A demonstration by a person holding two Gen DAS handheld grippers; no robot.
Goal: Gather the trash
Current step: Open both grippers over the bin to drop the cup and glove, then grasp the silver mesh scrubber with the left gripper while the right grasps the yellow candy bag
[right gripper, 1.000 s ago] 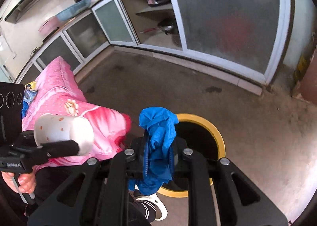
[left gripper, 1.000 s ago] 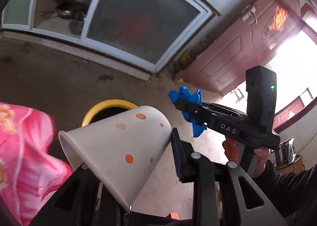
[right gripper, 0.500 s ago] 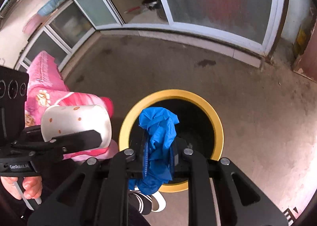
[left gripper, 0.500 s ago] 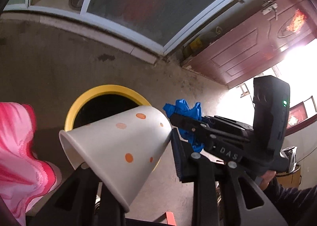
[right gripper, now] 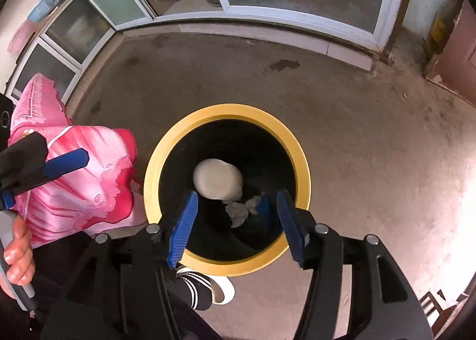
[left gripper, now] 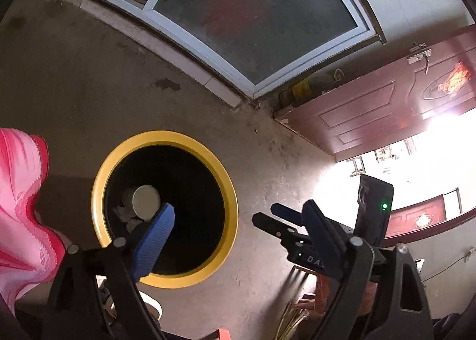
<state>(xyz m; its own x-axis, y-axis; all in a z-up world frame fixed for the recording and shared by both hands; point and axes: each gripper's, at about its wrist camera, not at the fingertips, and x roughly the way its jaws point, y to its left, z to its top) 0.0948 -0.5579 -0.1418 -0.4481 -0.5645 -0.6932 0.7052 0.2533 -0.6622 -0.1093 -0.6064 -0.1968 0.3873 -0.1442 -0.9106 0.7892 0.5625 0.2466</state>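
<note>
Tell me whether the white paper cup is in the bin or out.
In: the white paper cup lies on its side inside the yellow-rimmed black bin, beside crumpled tissue.

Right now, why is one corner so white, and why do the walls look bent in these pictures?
Left wrist view: daylight through the open doorway blows out to pure white beside the red door. Right wrist view: the floor washes pale toward the right edge. Both views: the fisheye lens bows the cabinet frames into curves; the yellow-rimmed bin is dark inside.
</note>
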